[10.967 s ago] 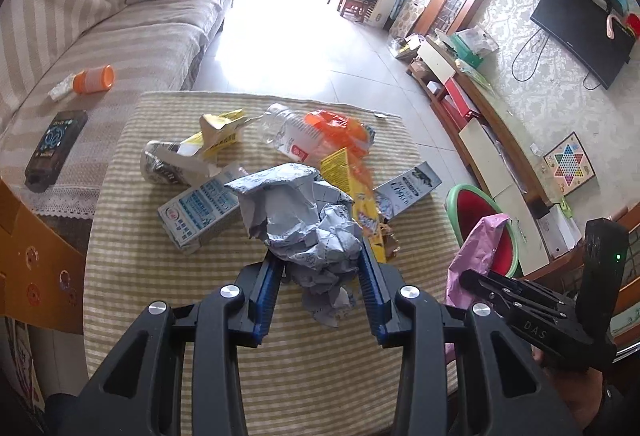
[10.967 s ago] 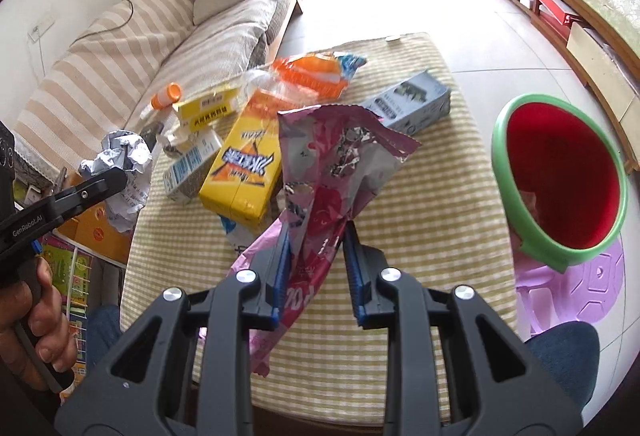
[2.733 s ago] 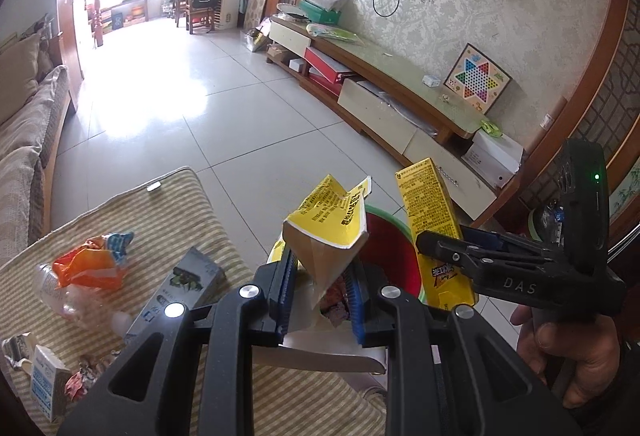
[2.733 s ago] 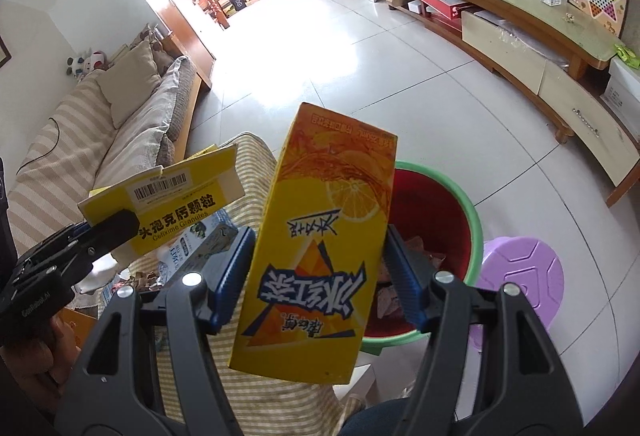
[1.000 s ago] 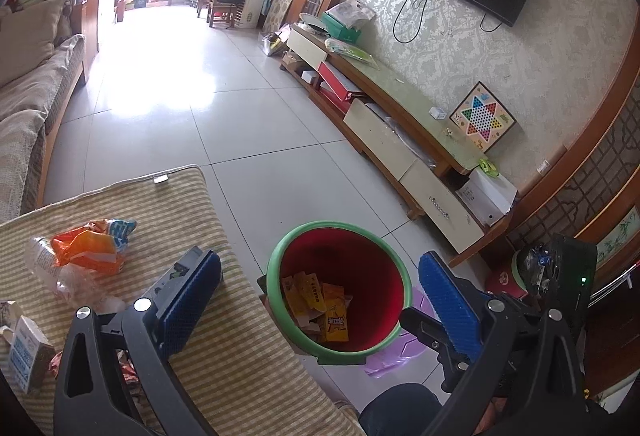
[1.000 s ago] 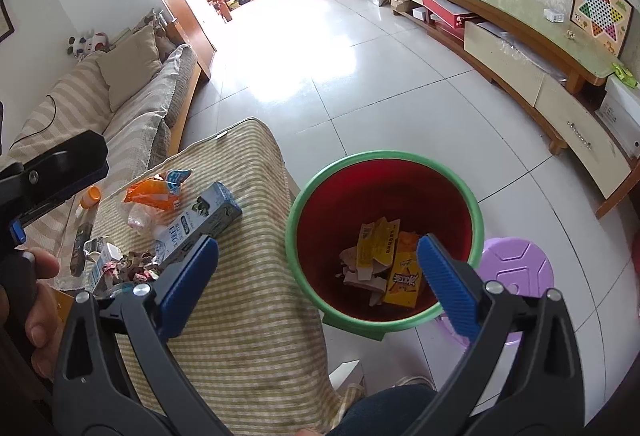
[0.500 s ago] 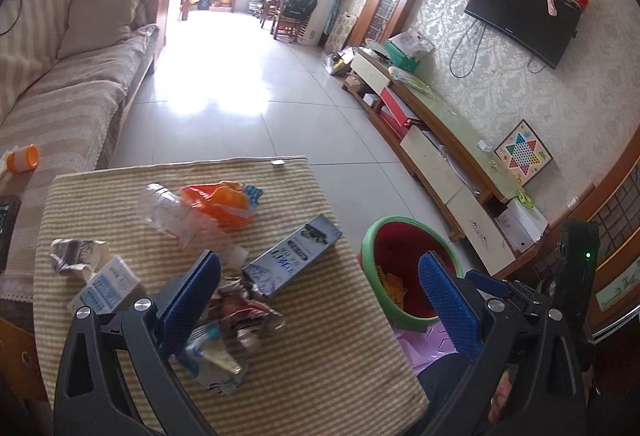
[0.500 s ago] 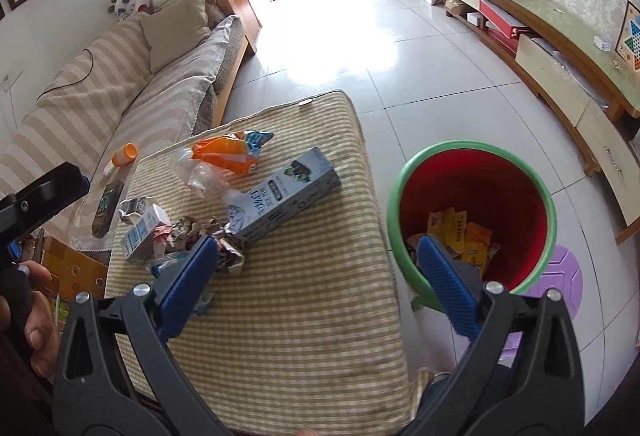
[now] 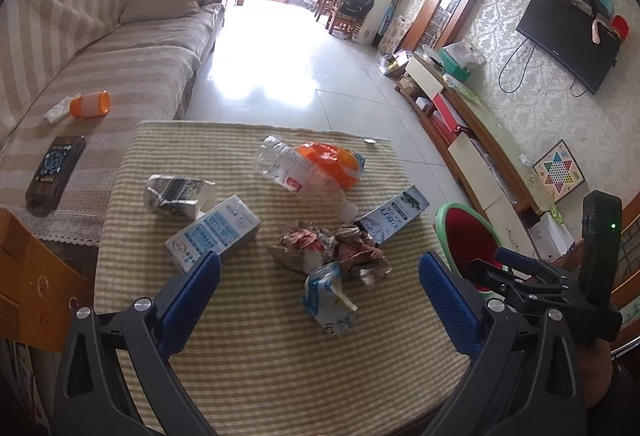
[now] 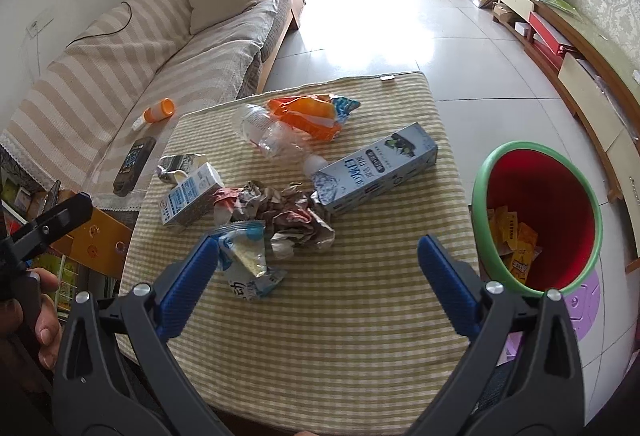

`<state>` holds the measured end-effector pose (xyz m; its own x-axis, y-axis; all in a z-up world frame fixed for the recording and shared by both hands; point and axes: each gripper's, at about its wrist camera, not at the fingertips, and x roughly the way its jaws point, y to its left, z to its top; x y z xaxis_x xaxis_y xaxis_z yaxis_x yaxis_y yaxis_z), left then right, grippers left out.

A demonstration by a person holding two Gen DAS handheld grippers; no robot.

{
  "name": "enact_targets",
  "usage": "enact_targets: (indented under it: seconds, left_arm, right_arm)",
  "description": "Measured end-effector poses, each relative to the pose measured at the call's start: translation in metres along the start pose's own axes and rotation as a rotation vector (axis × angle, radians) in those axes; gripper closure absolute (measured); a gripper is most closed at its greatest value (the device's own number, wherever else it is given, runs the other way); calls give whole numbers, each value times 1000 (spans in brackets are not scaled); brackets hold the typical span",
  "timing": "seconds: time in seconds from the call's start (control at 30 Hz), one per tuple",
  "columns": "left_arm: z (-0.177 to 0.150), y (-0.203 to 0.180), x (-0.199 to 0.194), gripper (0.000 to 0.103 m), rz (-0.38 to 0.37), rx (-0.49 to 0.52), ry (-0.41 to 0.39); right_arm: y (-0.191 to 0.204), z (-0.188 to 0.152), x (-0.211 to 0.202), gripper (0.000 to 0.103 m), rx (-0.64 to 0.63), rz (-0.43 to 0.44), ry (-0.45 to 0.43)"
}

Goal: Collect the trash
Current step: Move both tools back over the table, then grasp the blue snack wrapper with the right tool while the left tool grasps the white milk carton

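Both grippers are back over the table w/ nothing in them. Left gripper [image 9: 319, 290] has its fingers spread wide; right gripper [image 10: 318, 278] the same, empty. A few secs ago each was clamped on a yellow carton over the bin; those cartons now lie inside the red bin [image 10: 486, 172], so that drop is done and both hands have swung back from bin to table for another round.

Nearest trash: a torn blue-white pouch [image 9: 330, 298] lying between the left gripper's fingers in its view, just beside the crumpled wrapper wad [image 9: 332, 250]. To the left, a blue-white carton [image 9: 212, 232], and behind it a squashed silver-black carton [image 9: 174, 192]. Right of the wad, the long toothpaste-style box [image 10: 374, 166], its near end touching the wad. Farther back, a clear plastic bottle [image 9: 298, 174] against an orange snack bag [image 9: 330, 162].

Bin stands on the floor just off the table's right edge. Judging by the leftovers, approx seven pieces remain; the pouch looks like the likely next pick for the left, the box for the right.
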<state>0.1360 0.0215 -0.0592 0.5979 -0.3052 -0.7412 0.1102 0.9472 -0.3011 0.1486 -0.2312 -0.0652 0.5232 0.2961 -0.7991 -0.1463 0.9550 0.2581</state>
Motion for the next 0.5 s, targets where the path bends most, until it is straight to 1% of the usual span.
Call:
enact_targets:
  seconds: [0.13,0.2,0.33,0.5]
  left_arm:
    - [-5,21,5,8,19,-13,23]
    - [-6,30,9,8,40,-17,31]
    - [-7,47,23,8,53,-35,85]
    - [-9,60,36,8,91,-14,126]
  right_arm:
    - [13,-5,12,5,-22,-5,23]
    - [16,-8,19,5,-25,-7,39]
    - [20,-12,33,5,-29,-9,65]
    - [25,-14,52,5,-32,-9,86]
